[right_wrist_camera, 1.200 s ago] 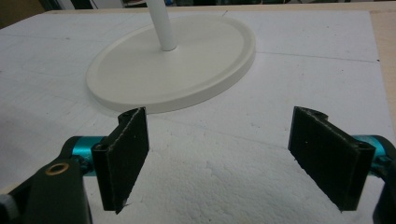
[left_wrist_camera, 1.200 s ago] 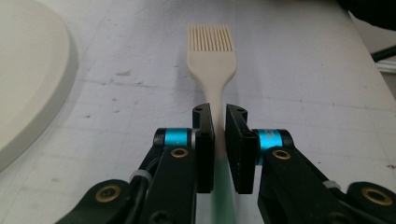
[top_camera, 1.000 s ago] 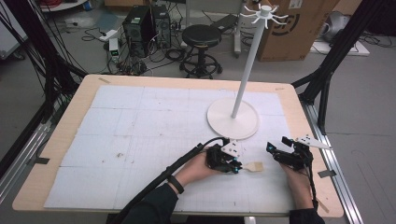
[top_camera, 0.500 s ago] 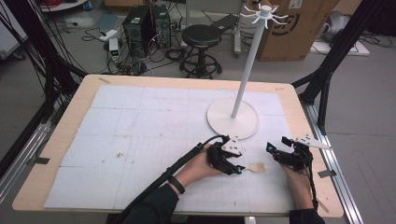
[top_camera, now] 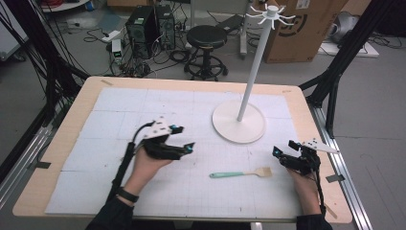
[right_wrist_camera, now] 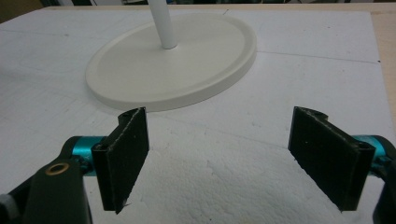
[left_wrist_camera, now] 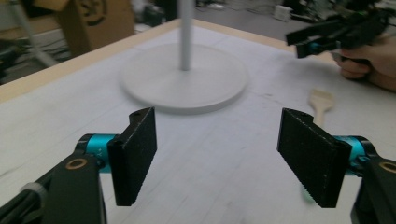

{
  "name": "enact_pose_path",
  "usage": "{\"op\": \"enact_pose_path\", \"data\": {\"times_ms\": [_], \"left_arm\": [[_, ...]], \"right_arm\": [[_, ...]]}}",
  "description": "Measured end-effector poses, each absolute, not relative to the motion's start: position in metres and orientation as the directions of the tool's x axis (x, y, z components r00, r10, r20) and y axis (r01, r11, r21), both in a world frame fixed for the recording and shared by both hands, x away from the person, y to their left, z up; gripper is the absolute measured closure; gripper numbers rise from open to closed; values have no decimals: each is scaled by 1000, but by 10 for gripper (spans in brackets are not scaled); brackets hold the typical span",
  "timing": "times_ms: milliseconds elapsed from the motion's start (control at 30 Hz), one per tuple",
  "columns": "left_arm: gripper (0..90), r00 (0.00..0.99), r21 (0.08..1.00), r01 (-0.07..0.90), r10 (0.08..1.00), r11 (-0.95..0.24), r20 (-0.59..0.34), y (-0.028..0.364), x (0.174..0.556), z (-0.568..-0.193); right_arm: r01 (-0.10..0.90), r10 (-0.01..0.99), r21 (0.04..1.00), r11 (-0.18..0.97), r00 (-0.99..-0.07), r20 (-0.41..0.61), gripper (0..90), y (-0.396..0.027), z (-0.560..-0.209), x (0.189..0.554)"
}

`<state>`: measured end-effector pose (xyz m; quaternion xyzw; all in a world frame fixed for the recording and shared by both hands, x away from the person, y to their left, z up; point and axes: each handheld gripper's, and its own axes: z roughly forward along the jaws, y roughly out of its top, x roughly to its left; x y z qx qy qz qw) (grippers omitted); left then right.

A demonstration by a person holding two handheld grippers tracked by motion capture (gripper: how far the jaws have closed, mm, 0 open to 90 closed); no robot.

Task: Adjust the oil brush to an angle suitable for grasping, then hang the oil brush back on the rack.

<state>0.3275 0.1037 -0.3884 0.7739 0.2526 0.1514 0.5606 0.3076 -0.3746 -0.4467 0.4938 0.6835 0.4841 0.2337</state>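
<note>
Spatula (top_camera: 240, 173) noted flat on the white tabletop (top_camera: 119, 110), near the front edge between the two claws and just in front of the stand's (top_camera: 238, 120) round base, touched by neither. Left claw (top_camera: 184, 148) found with jaws wide apart and empty, now drawn back leftward and well clear of the green handle it stood against a second ago, probably a release. Right claw (top_camera: 278, 154) likewise spread and empty, unmoved near the paddle end, judged ready to take over.
</note>
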Motion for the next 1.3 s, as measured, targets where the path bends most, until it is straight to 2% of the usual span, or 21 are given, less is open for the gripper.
{"op": "enact_pose_path", "data": {"times_ms": [33,100,467,700,800,933,1033,1300], "left_arm": [[277,793,949,237,606,-207,-66,132,325,-390],[259,765,951,248,640,-187,-74,158,322,-392],[213,676,955,259,734,-147,-70,243,306,-417],[215,623,943,303,777,-134,-89,261,308,-435],[251,621,949,292,778,-118,-94,265,306,-439],[249,604,948,307,787,-83,-127,267,306,-447],[246,591,953,290,799,-83,-110,268,305,-446],[228,579,948,311,804,-65,-135,269,306,-448]], "right_arm": [[447,902,893,46,-404,155,197,-374,-447,308],[449,902,892,45,-402,156,198,-374,-447,308],[445,903,894,52,-404,148,198,-373,-447,308],[450,906,892,44,-395,154,197,-374,-447,308],[449,906,892,48,-396,151,197,-373,-447,308],[446,906,893,57,-399,141,198,-372,-447,308],[445,905,894,60,-402,139,197,-373,-447,308],[444,901,894,59,-409,144,197,-373,-447,308]]}}
